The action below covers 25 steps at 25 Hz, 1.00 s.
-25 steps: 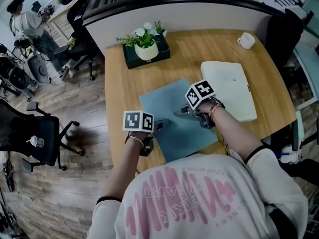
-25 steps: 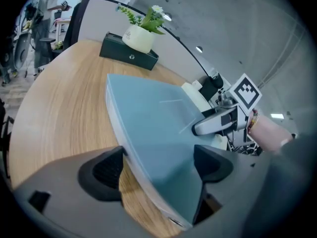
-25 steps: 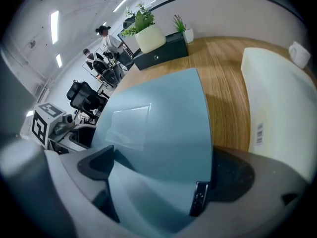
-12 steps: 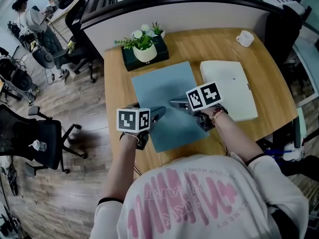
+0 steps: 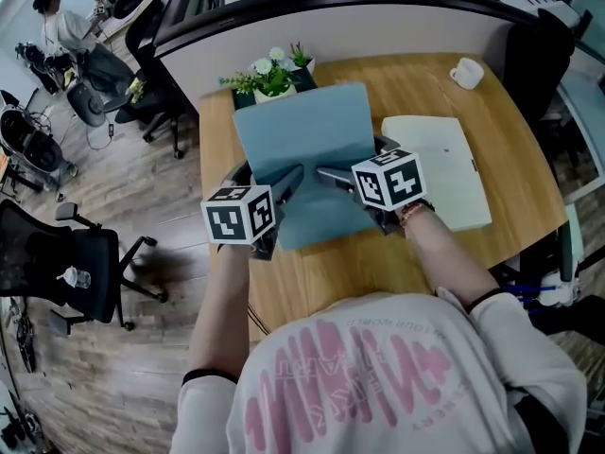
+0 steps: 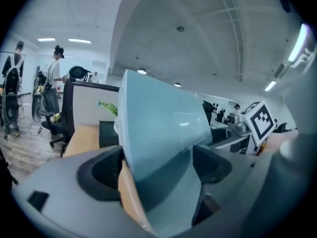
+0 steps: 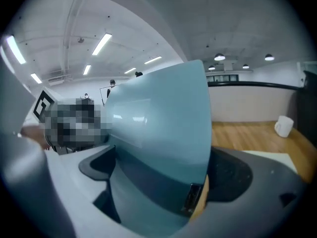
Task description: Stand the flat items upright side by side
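Observation:
A light blue folder [image 5: 302, 145] is lifted off the wooden table [image 5: 312, 272], tilted up with its top edge towards the plant. My left gripper [image 5: 286, 185] is shut on its lower left part and my right gripper [image 5: 331, 176] on its lower right part. In the left gripper view the blue folder [image 6: 158, 128] fills the space between the jaws of the left gripper [image 6: 156, 165]. The right gripper view shows the same sheet [image 7: 158, 133] clamped in the right gripper [image 7: 158, 170]. A white flat folder [image 5: 437, 168] lies flat on the table to the right.
A potted plant [image 5: 269, 76] on a dark tray stands behind the blue folder. At the far right corner sits a white mug [image 5: 465, 74]. A curved partition [image 5: 359, 17] runs along the table's back. Office chairs [image 5: 66, 263] stand on the floor at left.
The blue folder lay flat on the table a second ago. Both grippers have raised its near edge and carried it towards the plant, so it now stands tilted up off the table.

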{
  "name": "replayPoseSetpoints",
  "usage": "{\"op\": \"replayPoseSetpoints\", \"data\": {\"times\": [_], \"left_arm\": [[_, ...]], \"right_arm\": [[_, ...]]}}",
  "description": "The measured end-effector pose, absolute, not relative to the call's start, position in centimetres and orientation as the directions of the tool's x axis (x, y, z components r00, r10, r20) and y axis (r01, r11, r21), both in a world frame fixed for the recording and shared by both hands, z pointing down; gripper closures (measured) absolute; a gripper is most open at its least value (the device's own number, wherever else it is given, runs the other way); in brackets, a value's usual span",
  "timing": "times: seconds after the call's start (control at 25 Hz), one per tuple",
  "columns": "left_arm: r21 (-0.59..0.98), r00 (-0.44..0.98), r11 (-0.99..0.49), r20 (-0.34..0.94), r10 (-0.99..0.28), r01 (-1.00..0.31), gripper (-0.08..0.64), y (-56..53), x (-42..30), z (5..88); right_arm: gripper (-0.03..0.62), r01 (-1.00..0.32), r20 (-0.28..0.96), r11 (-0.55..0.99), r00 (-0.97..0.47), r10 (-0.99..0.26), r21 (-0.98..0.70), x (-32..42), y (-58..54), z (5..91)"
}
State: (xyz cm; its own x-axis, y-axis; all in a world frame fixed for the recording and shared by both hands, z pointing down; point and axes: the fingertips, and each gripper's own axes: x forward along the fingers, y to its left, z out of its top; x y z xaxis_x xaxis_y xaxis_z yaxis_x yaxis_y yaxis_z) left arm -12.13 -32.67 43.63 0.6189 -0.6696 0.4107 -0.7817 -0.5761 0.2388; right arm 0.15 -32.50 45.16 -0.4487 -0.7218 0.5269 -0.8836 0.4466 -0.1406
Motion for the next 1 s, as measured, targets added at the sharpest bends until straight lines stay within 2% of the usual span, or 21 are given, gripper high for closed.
{"op": "replayPoseSetpoints", "data": {"times": [0.16, 0.4, 0.68, 0.84, 1.0], "left_arm": [[0.172, 0.608, -0.593, 0.380, -0.697, -0.787, 0.132, -33.5, -11.8, 41.9], [0.138, 0.600, -0.591, 0.325, -0.731, -0.795, 0.120, -34.1, -11.5, 40.6], [0.057, 0.611, -0.617, 0.239, -0.755, -0.785, 0.138, -34.3, -11.4, 38.8], [0.026, 0.603, -0.619, 0.263, -0.753, -0.785, 0.141, -34.7, -11.5, 38.9], [0.068, 0.608, -0.618, 0.290, -0.739, -0.783, 0.140, -34.7, -11.6, 39.1]], "right_arm": [[0.028, -0.894, 0.479, 0.443, -0.420, -0.771, -0.070, 0.6, -33.3, 43.8], [0.062, -0.903, 0.432, 0.428, -0.401, -0.808, -0.038, 0.8, -33.5, 42.9], [0.064, -0.916, 0.376, 0.401, -0.368, -0.850, 0.009, 1.3, -33.8, 42.2], [0.064, -0.918, 0.386, 0.397, -0.367, -0.846, -0.002, 1.1, -34.1, 42.4], [0.081, -0.923, 0.383, 0.385, -0.363, -0.849, -0.022, 1.3, -34.0, 41.8]]}}
